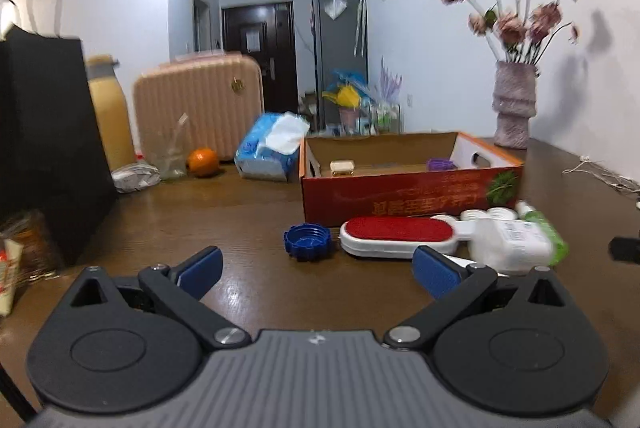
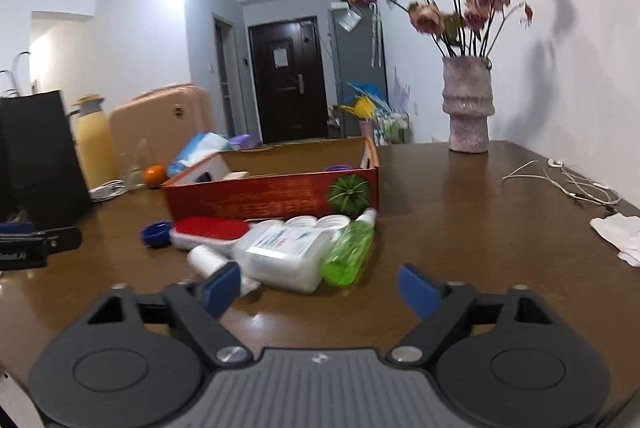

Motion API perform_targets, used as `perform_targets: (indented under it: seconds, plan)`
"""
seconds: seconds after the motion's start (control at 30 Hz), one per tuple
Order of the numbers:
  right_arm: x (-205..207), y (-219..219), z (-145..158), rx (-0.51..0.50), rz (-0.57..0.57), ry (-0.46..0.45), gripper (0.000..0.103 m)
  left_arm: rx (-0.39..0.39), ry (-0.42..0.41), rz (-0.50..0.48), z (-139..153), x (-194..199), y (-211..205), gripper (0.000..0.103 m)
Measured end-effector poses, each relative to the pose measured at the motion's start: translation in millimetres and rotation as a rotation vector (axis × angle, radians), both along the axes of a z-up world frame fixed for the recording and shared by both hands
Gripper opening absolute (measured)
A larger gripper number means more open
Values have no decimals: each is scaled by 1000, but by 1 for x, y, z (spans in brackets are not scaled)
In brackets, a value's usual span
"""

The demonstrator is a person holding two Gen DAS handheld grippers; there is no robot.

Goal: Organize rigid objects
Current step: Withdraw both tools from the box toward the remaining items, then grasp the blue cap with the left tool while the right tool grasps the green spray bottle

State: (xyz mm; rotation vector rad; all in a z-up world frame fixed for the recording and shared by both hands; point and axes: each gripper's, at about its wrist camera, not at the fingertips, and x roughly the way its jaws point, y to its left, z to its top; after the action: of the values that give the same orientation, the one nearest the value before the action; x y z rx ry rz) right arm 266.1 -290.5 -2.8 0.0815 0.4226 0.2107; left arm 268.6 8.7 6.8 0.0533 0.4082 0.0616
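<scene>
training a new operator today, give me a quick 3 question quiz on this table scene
1. True or false: both pairs of jaws stand open and hold nothing.
2. Multiple choice: where does the blue cap lie? A) inside the red box B) on the table, in front of the box, left of the red-topped brush C) beside the vase
3. Fill in: the green bottle lies on its ____, next to the white container.

Key:
1. True: the left gripper and the right gripper are both open.
2. B
3. side
</scene>
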Motion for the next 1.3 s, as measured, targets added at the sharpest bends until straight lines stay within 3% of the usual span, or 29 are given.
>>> perform_targets:
  seconds: [0.1, 0.23, 0.5, 0.63, 0.77, 1.03, 1.3]
  plan:
    - [40, -6, -4, 1, 1, 37, 69, 29, 71, 4, -12, 45, 10, 93]
    - [92, -13, -11, 23, -14, 97, 57, 76, 142, -28, -32, 91, 19, 87]
    - [160, -15, -32, 5, -24, 209, 50, 41, 240, -109, -55, 149, 28, 71]
    - [171, -10, -38, -9, 18, 246, 48, -9, 246, -129, -59, 162, 33, 55]
    - [174, -9, -39, -2, 43, 259, 31, -21, 245, -131, -59, 165, 33, 54]
    - [162, -8, -34, -75, 31, 236, 30, 1, 220, -103, -49, 144, 32, 54]
    - [119, -14, -4, -104, 1, 150, 30, -26, 130, -91, -15, 73, 28, 54]
